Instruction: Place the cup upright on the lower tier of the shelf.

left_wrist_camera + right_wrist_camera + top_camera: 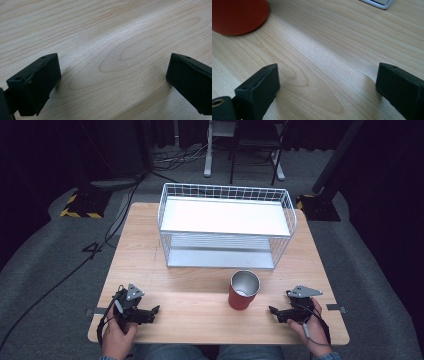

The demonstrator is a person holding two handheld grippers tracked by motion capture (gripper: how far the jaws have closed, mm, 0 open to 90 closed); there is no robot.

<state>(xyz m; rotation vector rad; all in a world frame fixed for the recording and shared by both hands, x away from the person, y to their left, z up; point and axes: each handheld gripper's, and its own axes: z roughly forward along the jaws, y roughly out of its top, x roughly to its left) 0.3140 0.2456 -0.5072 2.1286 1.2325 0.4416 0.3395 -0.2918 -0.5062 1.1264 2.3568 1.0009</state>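
Both claws, left and right, sit spread and empty on the surface, probably lining up on the red cup at lower center.

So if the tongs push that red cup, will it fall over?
Probably not from a low push: the red cup stands upright on the wooden table, though it looks taller than wide, so a high push might tip it. Its shiny metal inside suggests it is stiff. It seems empty, so likely light, and may slide.
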